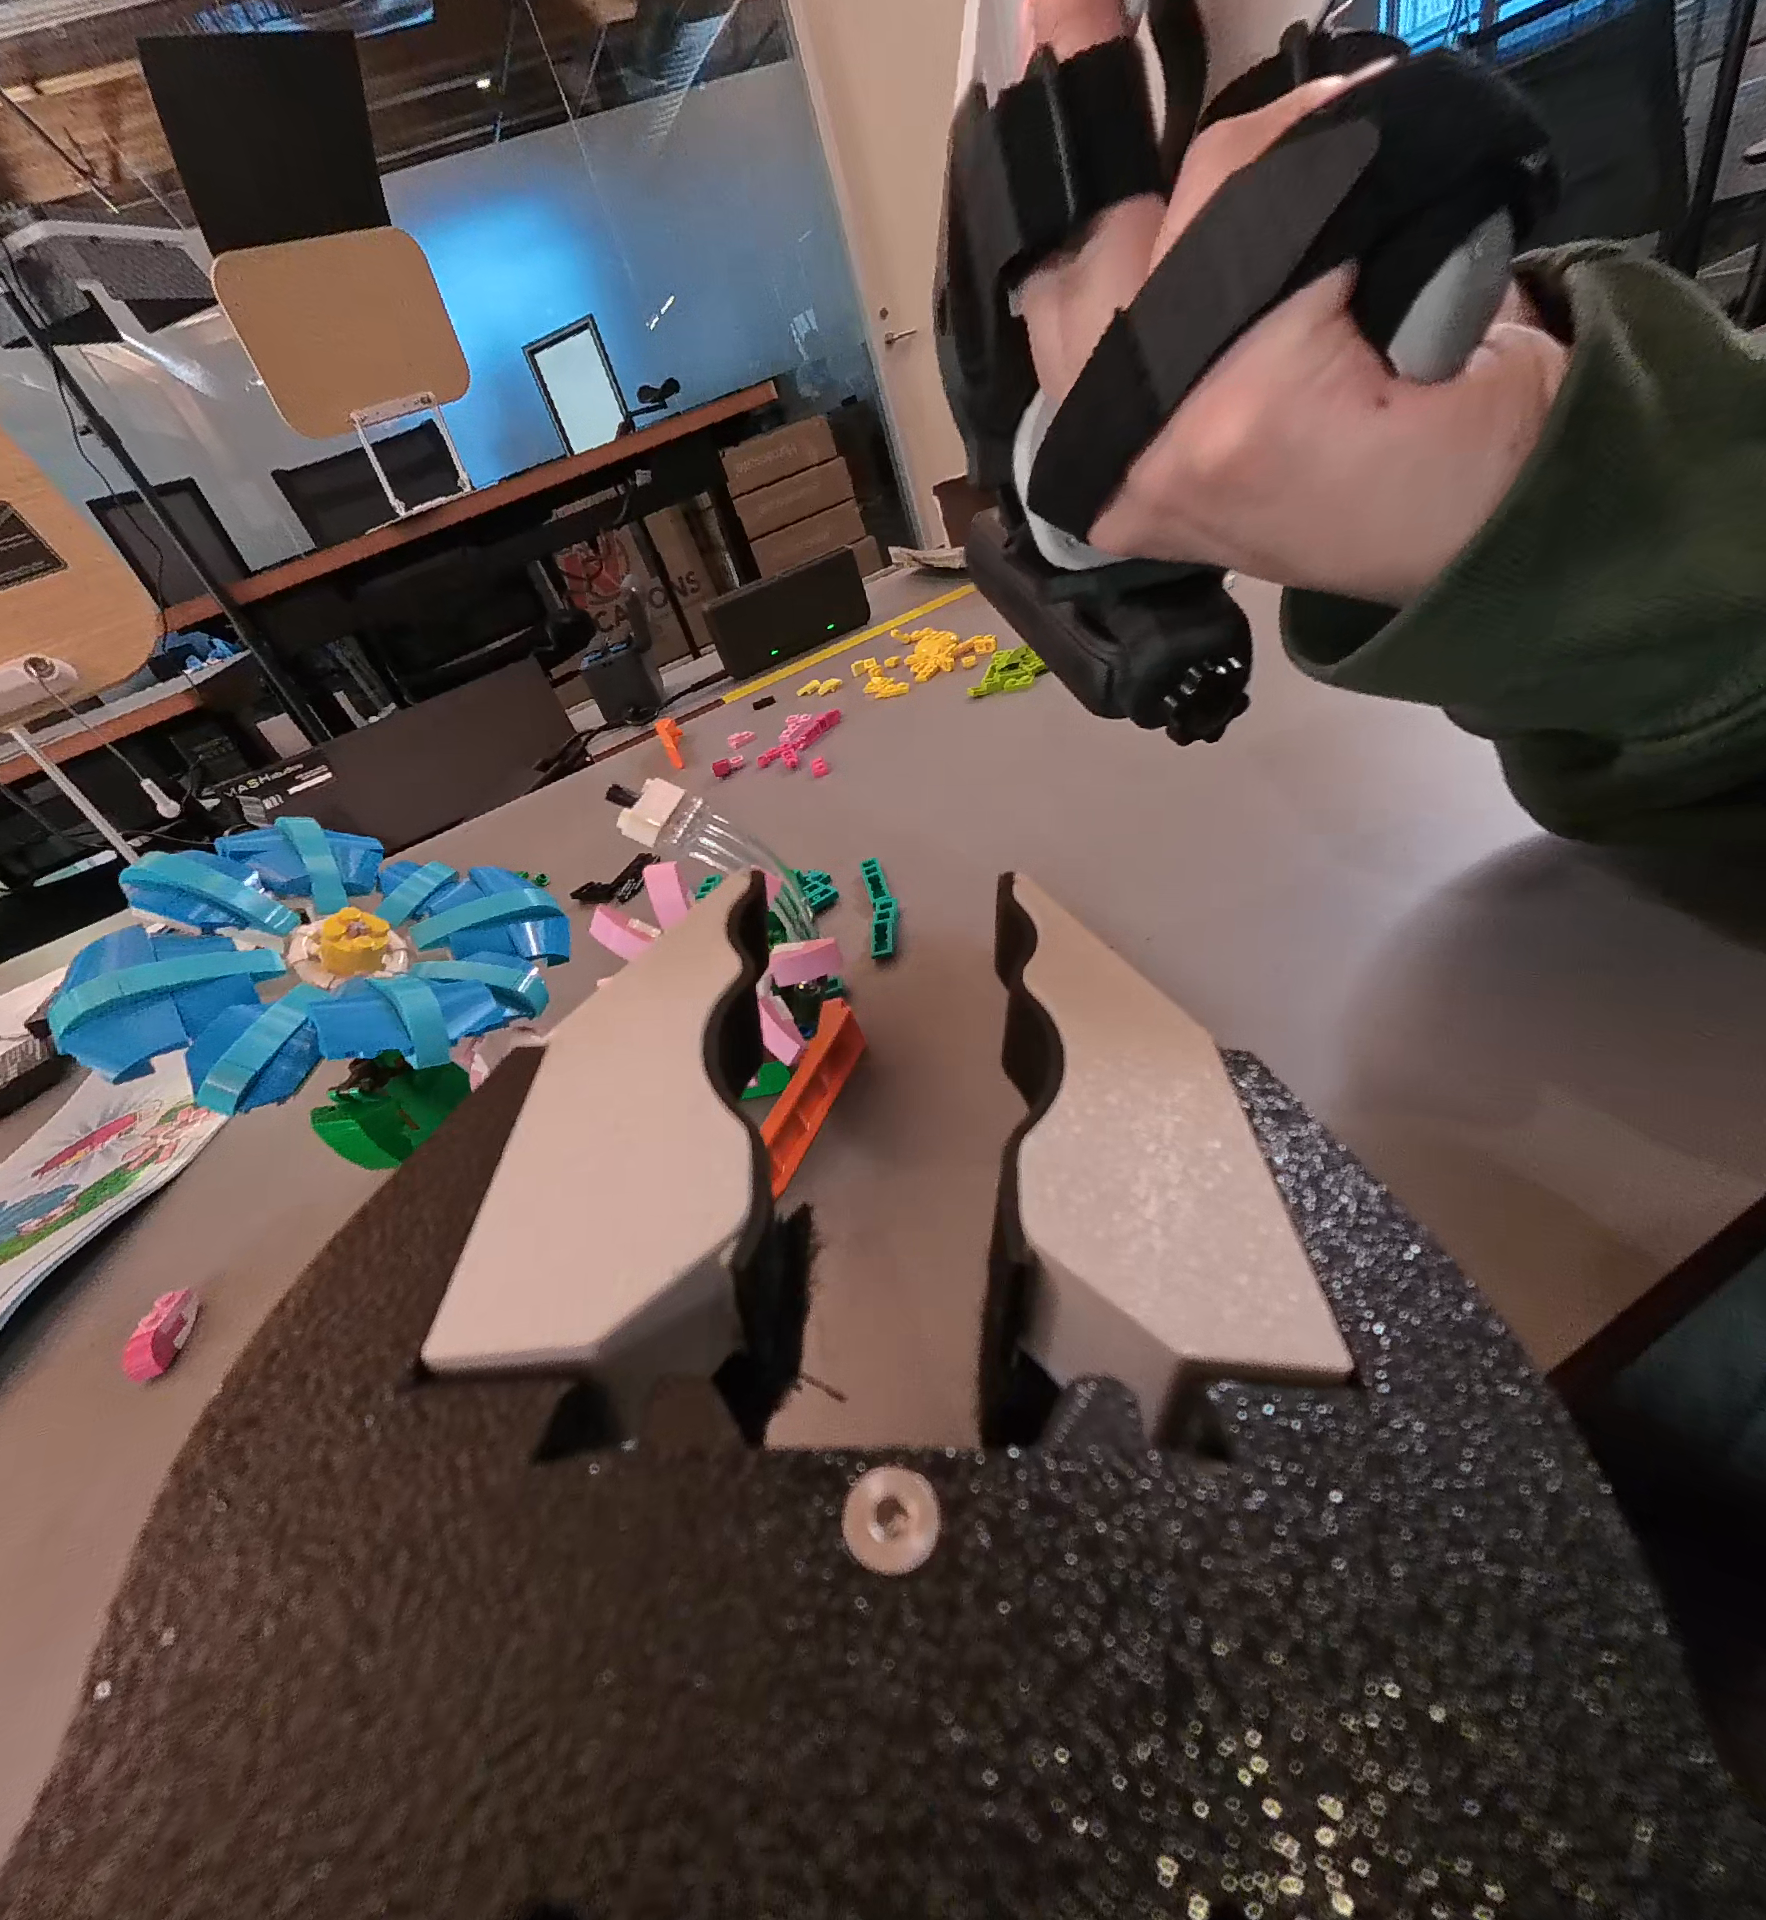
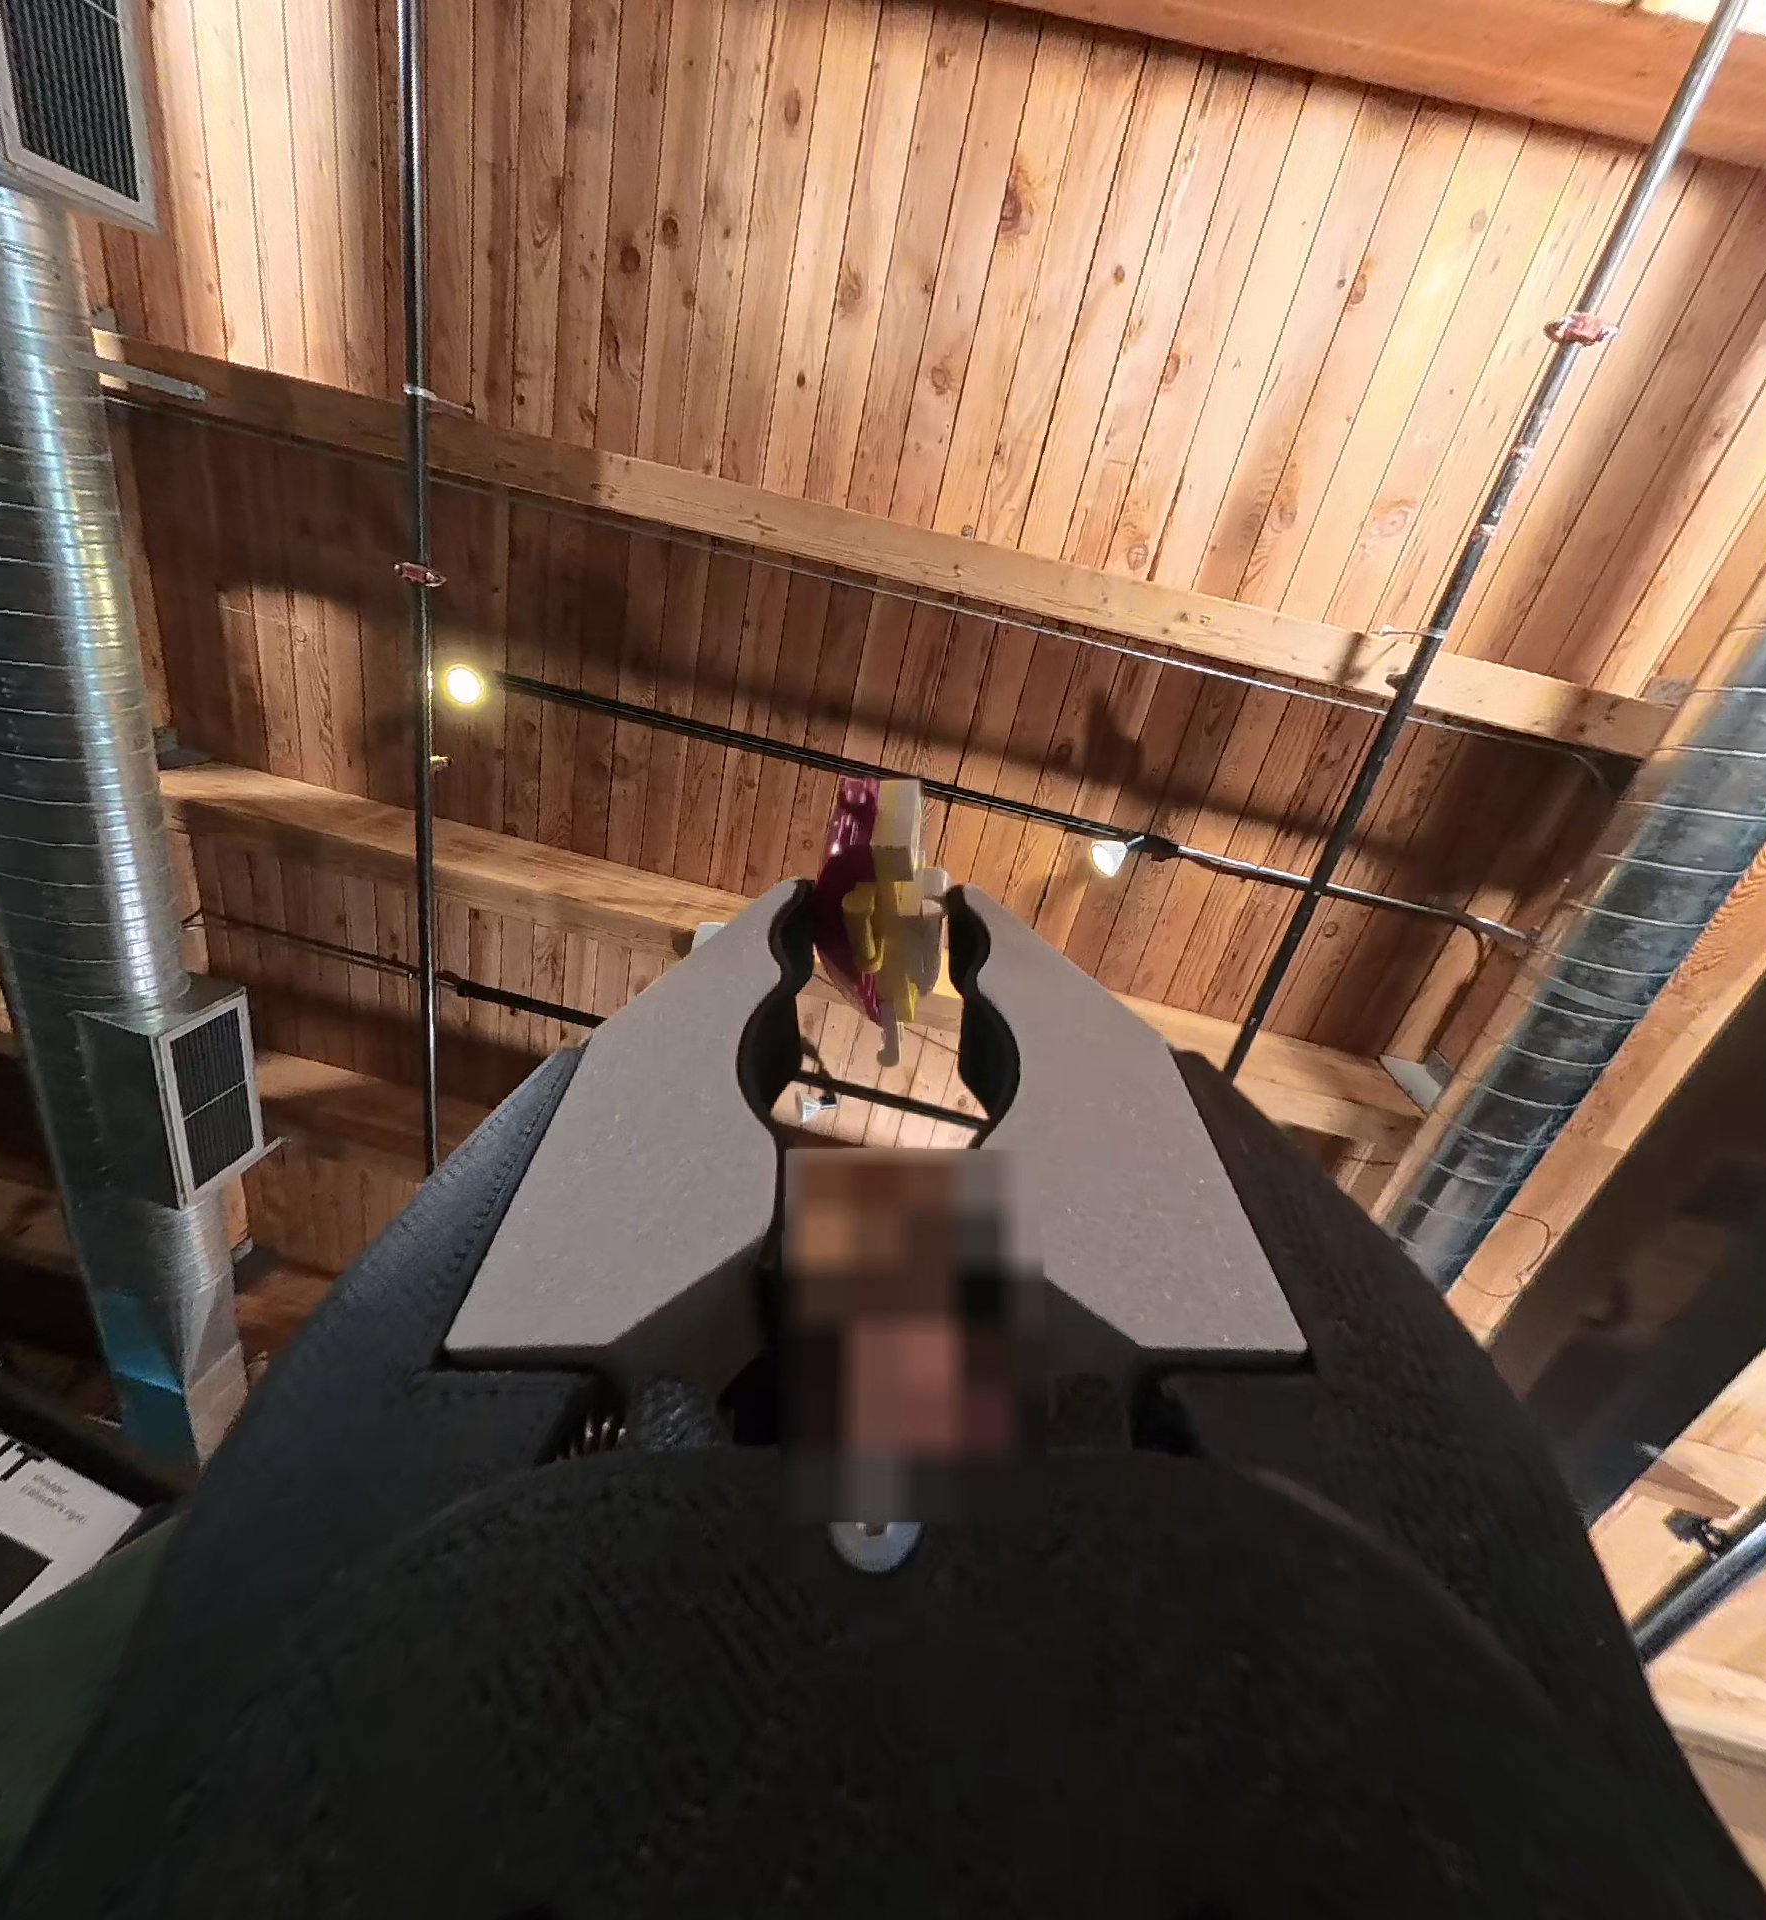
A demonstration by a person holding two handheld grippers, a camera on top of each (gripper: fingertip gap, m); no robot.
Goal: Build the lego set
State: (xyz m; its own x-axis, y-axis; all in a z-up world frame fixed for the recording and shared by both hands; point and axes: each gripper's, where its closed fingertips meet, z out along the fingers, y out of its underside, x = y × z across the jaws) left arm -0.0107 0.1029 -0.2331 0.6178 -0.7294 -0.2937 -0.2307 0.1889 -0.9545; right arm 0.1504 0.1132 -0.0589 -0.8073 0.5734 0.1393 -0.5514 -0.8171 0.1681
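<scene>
My left gripper (image 1: 879, 909) is open and empty, held low over the grey table (image 1: 1222, 883). Just past its left finger lies a pink lego flower part (image 1: 806, 961) with an orange piece (image 1: 817, 1091) beside it. A finished blue lego flower (image 1: 307, 961) with a yellow centre stands at the left. My right gripper (image 2: 874, 914) points up at the wooden ceiling and is shut on a small lego assembly (image 2: 874, 914) of magenta, yellow and white pieces. In the left wrist view the right gripper's body (image 1: 1118, 623) is held high by a strapped hand.
An open instruction booklet (image 1: 37, 1226) lies at the left with a loose pink piece (image 1: 160, 1335) near it. Piles of pink (image 1: 785, 743), yellow (image 1: 920, 660), lime (image 1: 1004, 670) and teal (image 1: 879, 909) pieces lie farther back. A clear plastic bag (image 1: 733, 842) lies mid-table. The table edge runs at the right. My right fingertips sit around 25 cm from my left ones. About 15 cm separates my left fingertips from the finished blue lego flower (image 1: 307, 961).
</scene>
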